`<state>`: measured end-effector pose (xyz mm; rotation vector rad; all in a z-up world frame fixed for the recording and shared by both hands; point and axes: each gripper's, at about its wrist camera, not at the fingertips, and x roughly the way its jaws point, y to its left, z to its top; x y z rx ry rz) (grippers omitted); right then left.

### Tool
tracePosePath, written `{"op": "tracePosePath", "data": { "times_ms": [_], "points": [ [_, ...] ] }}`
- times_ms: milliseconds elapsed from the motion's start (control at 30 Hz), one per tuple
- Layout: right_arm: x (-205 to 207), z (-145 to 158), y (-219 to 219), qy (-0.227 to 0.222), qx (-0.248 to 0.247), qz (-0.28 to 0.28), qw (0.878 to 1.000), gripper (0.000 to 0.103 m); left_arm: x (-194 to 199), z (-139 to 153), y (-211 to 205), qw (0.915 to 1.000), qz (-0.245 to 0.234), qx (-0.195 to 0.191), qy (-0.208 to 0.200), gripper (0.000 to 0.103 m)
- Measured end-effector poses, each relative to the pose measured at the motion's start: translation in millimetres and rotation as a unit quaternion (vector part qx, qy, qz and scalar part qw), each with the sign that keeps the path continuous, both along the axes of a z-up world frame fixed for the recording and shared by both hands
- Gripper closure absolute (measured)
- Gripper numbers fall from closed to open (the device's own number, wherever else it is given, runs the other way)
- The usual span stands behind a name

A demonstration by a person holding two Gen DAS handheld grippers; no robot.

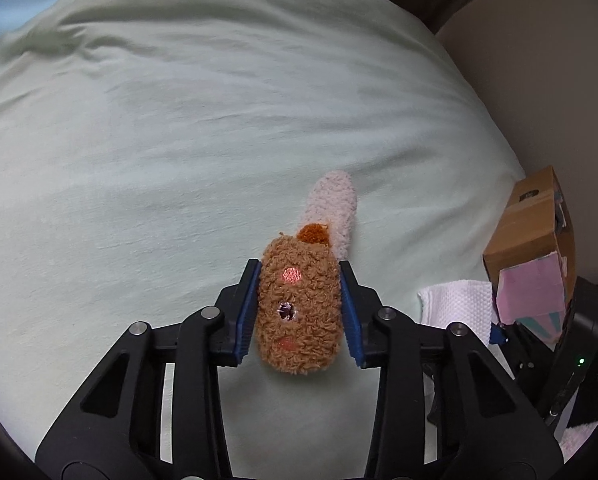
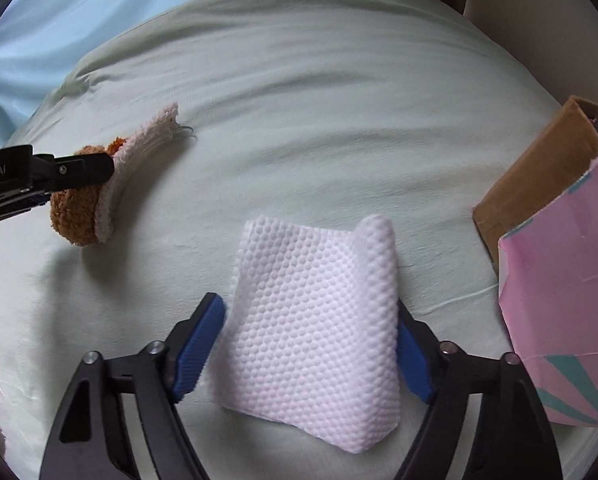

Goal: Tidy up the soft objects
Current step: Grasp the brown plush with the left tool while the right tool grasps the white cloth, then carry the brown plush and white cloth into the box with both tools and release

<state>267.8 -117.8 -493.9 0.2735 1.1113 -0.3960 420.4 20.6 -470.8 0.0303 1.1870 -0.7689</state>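
The left hand-held gripper (image 1: 299, 312) has its blue pads pressed on both sides of a brown plush toy (image 1: 299, 316), which lies on the pale green bed sheet (image 1: 179, 140); a pink fuzzy part of the toy points to 1 o'clock. The right hand-held gripper (image 2: 307, 356) stands partly open around a folded white dimpled cloth (image 2: 311, 328), its pads touching the cloth edges at 9 and 3 o'clock. At 3 o'clock from the cloth stands a cardboard box (image 2: 531, 184) with a pink package (image 2: 567, 308).

Fuzzy plush toy (image 1: 299, 320), dimpled cloth (image 2: 315, 332)
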Motion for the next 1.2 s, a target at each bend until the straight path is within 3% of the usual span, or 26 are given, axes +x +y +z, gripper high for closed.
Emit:
{"op": "tracePosePath", "data": {
  "times_ms": [100,167,200,333,567,833,1200],
  "points": [
    [0,2,2,-0.004,-0.004,0.015,1.000,0.047,-3,1,0,1.0000,0.002,-0.002,-0.005,0.074],
    [0,5,4,-0.008,-0.004,0.025,1.000,0.068,-4,2,-1,0.9999,0.008,0.001,-0.009,0.078],
    [1,6,5,-0.009,-0.004,0.029,1.000,0.074,-4,2,1,0.9999,0.011,0.001,-0.008,0.078],
    [1,11,8,-0.011,0.001,0.038,0.999,0.085,-5,9,4,0.9997,0.023,-0.001,-0.012,0.079],
    [-3,35,14,-0.036,0.007,0.051,0.998,0.087,-9,43,15,0.9985,0.039,-0.011,-0.037,0.079],
    [-18,92,23,-0.079,0.006,0.070,0.994,0.087,-32,104,36,0.9955,0.062,-0.020,-0.068,0.079],
    [-81,211,17,-0.152,0.001,0.084,0.985,0.087,-101,220,51,0.9879,0.093,-0.039,-0.118,0.079]
  ]
}}
